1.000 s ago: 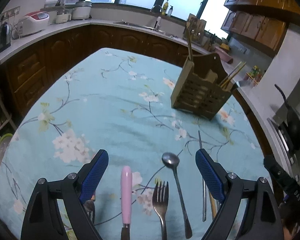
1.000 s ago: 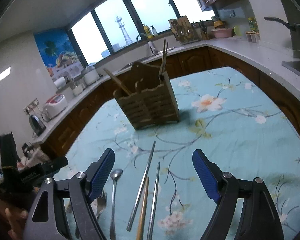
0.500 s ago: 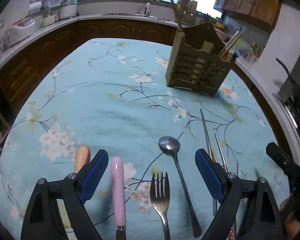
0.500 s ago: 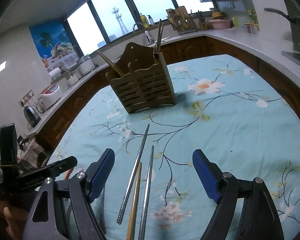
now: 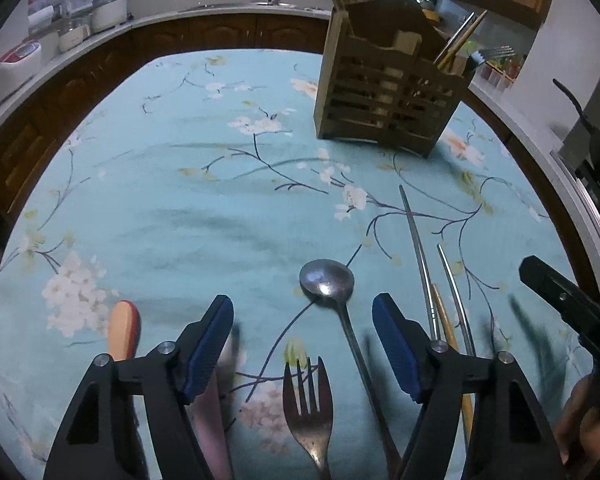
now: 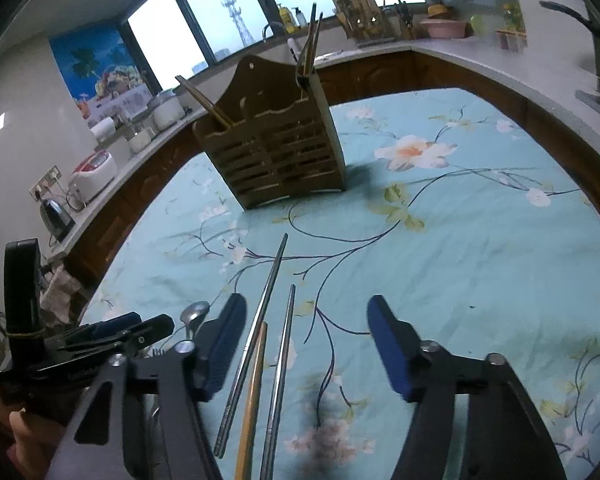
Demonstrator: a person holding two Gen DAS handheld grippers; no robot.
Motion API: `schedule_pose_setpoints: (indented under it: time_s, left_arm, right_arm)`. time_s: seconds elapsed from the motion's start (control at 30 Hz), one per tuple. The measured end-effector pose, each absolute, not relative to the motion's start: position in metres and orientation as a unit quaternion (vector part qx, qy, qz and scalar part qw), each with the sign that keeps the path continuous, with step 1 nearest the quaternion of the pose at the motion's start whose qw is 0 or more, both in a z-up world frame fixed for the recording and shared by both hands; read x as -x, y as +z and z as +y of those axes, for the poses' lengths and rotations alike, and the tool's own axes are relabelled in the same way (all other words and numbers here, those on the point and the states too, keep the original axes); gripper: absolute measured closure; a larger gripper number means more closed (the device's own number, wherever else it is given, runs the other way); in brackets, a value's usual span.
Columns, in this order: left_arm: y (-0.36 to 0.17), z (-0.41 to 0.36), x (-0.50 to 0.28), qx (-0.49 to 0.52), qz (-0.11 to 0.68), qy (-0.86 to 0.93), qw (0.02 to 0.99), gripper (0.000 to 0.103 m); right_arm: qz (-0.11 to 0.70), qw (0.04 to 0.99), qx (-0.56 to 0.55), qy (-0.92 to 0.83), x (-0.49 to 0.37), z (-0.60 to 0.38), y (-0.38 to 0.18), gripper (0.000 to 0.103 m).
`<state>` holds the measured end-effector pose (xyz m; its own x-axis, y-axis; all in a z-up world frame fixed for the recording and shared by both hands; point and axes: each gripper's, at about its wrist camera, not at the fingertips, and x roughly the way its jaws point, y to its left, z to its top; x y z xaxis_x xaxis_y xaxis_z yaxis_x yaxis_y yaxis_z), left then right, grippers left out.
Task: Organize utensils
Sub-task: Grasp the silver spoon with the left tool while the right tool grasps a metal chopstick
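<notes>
- Closing over the laid-out cutlery, the left gripper (image 5: 303,340) has nothing pinched yet: the fork (image 5: 309,408) and the spoon (image 5: 327,282) lie on the cloth between its jaws, untouched.
- The right gripper (image 6: 306,342) is closing too, its jaws either side of two metal chopsticks (image 6: 256,340) and a wooden chopstick (image 6: 253,400); the pads do not press on any of them.
- Ahead of both grippers, well apart, stands the wooden holder (image 6: 276,148), already with a few chopsticks upright in it and, in the left wrist view, a fork at its far side.
- Most of the job looks still to do: fork, spoon, three chopsticks, a pink-handled piece (image 5: 212,420) under the left gripper's left jaw and an orange-handled piece (image 5: 123,330) just outside it all lie on the flowered tablecloth (image 5: 160,208).
- Faint print shows on the left gripper's body in the right wrist view, but it is too small to read; no other writing is legible.
</notes>
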<state>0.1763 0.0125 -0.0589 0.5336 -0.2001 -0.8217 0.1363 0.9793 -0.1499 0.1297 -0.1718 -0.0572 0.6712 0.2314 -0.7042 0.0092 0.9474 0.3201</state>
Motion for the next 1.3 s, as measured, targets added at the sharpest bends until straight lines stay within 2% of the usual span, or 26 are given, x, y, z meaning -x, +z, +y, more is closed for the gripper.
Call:
schedule_pose_setpoints:
  time_s: [0.13, 0.23, 0.57, 0.6, 0.67, 0.87, 1.0, 1.17, 1.23, 1.3]
  left_arm:
    - [-0.068, 0.011, -0.186, 0.041, 0.486, -0.105, 0.867, 0.044]
    - [-0.074, 0.013, -0.194, 0.051, 0.496, -0.108, 0.86, 0.047]
    - [-0.082, 0.003, -0.205, 0.038, 0.493, -0.122, 0.861, 0.051]
    - [-0.081, 0.002, -0.205, 0.035, 0.492, -0.122, 0.861, 0.053]
    - [-0.082, 0.0, -0.206, 0.028, 0.488, -0.121, 0.864, 0.069]
    - [-0.083, 0.008, -0.208, 0.054, 0.488, -0.135, 0.861, 0.069]
    - [-0.084, 0.016, -0.21, 0.081, 0.491, -0.145, 0.855, 0.07]
    - [-0.083, 0.02, -0.21, 0.088, 0.49, -0.148, 0.854, 0.07]
    - [-0.082, 0.021, -0.21, 0.091, 0.488, -0.15, 0.855, 0.07]
    - [-0.079, 0.022, -0.207, 0.096, 0.485, -0.151, 0.856, 0.07]
  right_arm:
    - [0.416, 0.895, -0.147, 0.065, -0.139, -0.169, -0.066, 0.052]
    - [0.428, 0.891, -0.139, 0.068, -0.147, -0.165, -0.073, 0.056]
    - [0.448, 0.882, -0.131, 0.07, -0.163, -0.163, -0.086, 0.067]
    - [0.45, 0.881, -0.128, 0.07, -0.164, -0.162, -0.087, 0.068]
    - [0.452, 0.88, -0.125, 0.071, -0.166, -0.161, -0.088, 0.07]
    - [0.461, 0.878, -0.105, 0.077, -0.172, -0.151, -0.092, 0.077]
    - [0.468, 0.876, -0.084, 0.081, -0.18, -0.142, -0.098, 0.085]
    - [0.473, 0.878, -0.014, 0.072, -0.19, -0.124, -0.1, 0.088]
    - [0.473, 0.878, 0.029, 0.07, -0.19, -0.116, -0.099, 0.096]
    - [0.473, 0.877, 0.045, 0.073, -0.187, -0.113, -0.099, 0.097]
